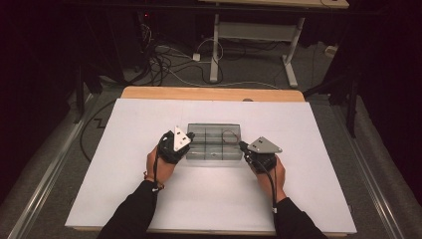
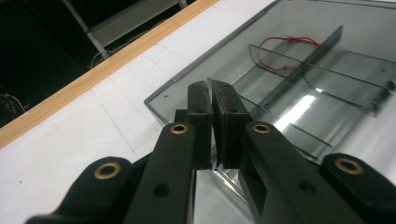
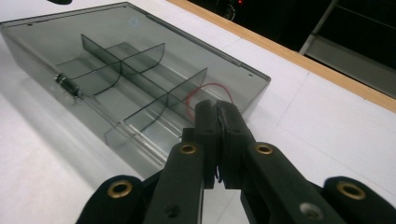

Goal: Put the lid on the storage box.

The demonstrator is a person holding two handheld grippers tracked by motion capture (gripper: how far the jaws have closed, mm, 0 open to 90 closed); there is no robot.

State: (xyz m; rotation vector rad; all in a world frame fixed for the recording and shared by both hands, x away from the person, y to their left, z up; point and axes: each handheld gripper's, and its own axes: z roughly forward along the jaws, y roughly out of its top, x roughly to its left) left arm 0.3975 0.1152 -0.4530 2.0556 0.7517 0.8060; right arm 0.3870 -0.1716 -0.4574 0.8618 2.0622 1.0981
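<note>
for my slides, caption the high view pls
Two closed grippers, left and right, flank a smoky divided box.

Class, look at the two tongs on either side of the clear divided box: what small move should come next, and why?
Probably open both tongs a little. The left tongs and right tongs sit shut and empty, one at each end of the clear divided box, so neither can take hold of its wall. The red loop lies in a far compartment, untouched.

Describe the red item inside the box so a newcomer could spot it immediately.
On the white table a smoky clear divided box lies between the two grippers. In its far right compartment lies a thin red loop of string, the only coloured thing inside.
</note>
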